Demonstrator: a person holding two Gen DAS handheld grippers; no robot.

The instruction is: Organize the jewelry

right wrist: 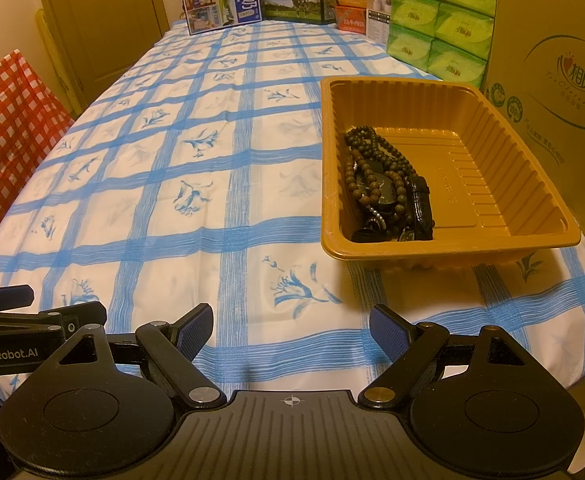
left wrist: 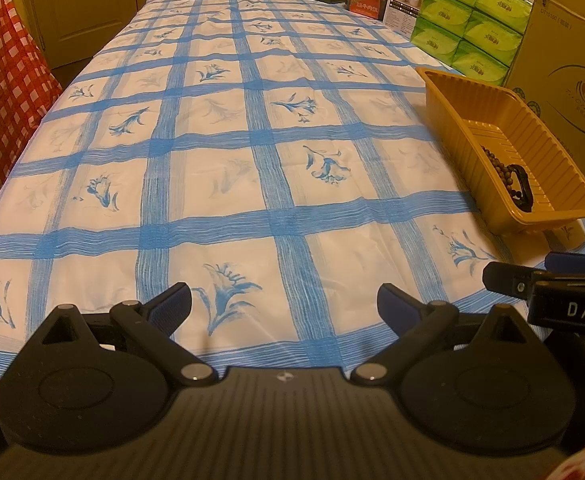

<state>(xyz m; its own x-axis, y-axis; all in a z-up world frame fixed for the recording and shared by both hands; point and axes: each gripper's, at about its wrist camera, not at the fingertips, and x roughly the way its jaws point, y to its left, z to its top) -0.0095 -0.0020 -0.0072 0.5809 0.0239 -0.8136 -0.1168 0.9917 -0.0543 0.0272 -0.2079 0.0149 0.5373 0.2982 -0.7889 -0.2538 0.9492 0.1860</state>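
A golden plastic tray (right wrist: pixel 532 184) stands on the blue-checked tablecloth (right wrist: pixel 196 208), ahead and right of my right gripper (right wrist: pixel 291 330). In its left half lies a heap of dark bead bracelets (right wrist: pixel 376 168) with a black watch strap (right wrist: pixel 422 208) among them. The right gripper is open with nothing between its blue pads. My left gripper (left wrist: pixel 284 306) is open too, hovering over bare cloth near the table's front edge. In the left wrist view the tray (left wrist: pixel 464 112) sits at the far right, with the beads (left wrist: pixel 496 162) and strap (left wrist: pixel 522 186) inside. The right gripper's side (left wrist: pixel 552 284) shows there.
Green tissue packs (right wrist: pixel 440 20), a large cardboard box (right wrist: pixel 552 60) and milk cartons (right wrist: pixel 220 2) line the table's far end and right side. A red-checked cloth (right wrist: pixel 8 128) hangs at the left. The other gripper's body (right wrist: pixel 16 320) sits at the lower left of the right wrist view.
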